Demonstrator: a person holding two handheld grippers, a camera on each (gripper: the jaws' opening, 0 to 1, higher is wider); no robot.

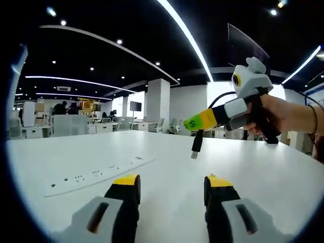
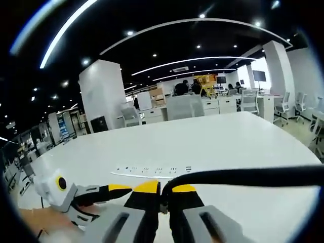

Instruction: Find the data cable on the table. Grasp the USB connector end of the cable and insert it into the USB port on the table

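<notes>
USB connector (image 1: pixel 194 151): dangling off the front of my right claw (image 1: pixel 200 121), metal tip pointing down. It's up in the air over the table (image 1: pixel 253 167), not touching it.
Data cable (image 1: pixel 198 135): black. In the right gripper view it comes out from between my jaws and runs off to the right edge (image 2: pixel 243 177), held above the tabletop.
Right claw: clamped tight on the data cable, yellow tips pressed together around it (image 2: pixel 164 191). In the left gripper view you can see my hand (image 1: pixel 286 114) wrapped around its handle.
Left claw (image 1: pixel 172 183): jaws spread wide, nothing between them, sitting low over the table. From the right gripper view it's down at the lower left (image 2: pixel 120 189), just beside the right claw.
Power strip (image 1: pixel 96 174): white, lying flat on the table, off to the left of the left claw and well apart from the connector. In the right gripper view it sits just past both claws (image 2: pixel 152 171). It has a row of sockets and some little slots at one end; too small to tell which is the USB port.
Table: white.
</notes>
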